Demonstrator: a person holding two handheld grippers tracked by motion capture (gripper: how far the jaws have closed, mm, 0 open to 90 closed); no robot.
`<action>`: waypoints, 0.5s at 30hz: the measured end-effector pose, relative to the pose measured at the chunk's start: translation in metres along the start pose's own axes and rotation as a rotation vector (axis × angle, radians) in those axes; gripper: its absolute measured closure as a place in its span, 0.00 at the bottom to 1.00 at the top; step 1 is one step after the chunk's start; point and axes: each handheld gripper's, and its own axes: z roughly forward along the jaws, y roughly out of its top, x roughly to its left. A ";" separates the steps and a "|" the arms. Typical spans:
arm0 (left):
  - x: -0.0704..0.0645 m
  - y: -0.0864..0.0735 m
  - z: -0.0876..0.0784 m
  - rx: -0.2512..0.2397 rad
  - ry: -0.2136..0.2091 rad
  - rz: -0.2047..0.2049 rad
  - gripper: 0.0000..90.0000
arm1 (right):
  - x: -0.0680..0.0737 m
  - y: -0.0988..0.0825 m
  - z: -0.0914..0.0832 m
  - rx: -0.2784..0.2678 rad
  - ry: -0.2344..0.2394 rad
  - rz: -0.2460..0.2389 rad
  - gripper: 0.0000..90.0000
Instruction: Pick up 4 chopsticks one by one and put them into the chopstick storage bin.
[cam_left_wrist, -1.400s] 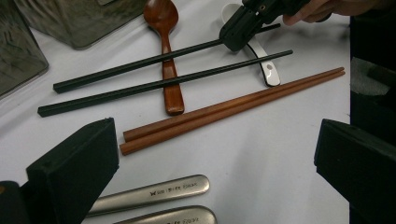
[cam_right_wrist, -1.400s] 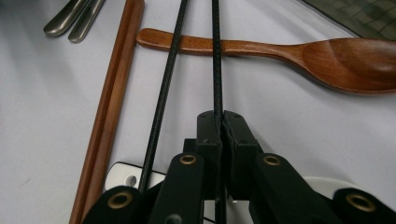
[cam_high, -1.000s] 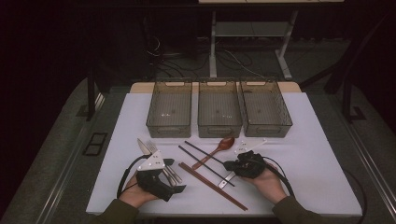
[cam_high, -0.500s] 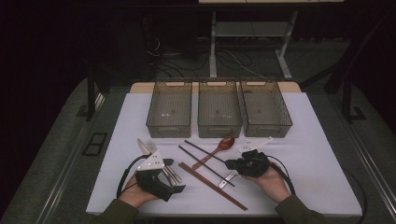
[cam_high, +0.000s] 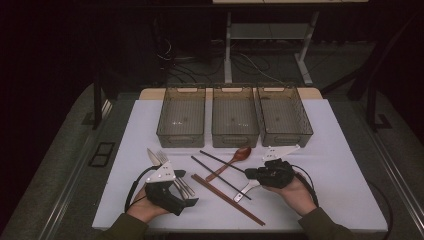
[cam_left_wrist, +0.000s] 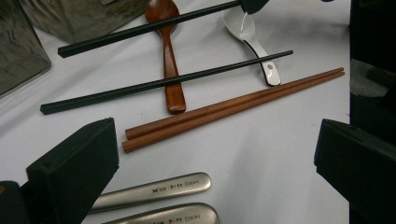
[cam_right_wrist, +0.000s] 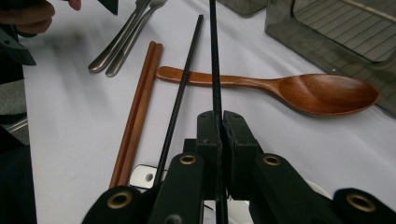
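On the white table, in front of three grey bins, your right gripper has its fingers pressed nearly together on one black chopstick, which runs away toward twelve o'clock in the right gripper view, above the wooden spoon. The second black chopstick lies just beside it, at eleven o'clock. Your left gripper holds its fingers wide apart around nothing; its view looks over two metal handles and brown chopsticks, and shows the white spoon whole.
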 end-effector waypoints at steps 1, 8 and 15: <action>0.000 0.000 0.000 -0.003 0.000 -0.001 0.00 | 0.000 0.000 -0.001 -0.003 0.000 0.003 0.95; 0.000 0.000 0.000 0.000 -0.001 0.004 0.00 | -0.004 0.002 -0.010 -0.028 -0.004 0.010 0.95; 0.000 0.000 0.001 0.001 -0.003 -0.001 0.00 | -0.007 0.005 -0.016 -0.051 -0.002 0.013 0.95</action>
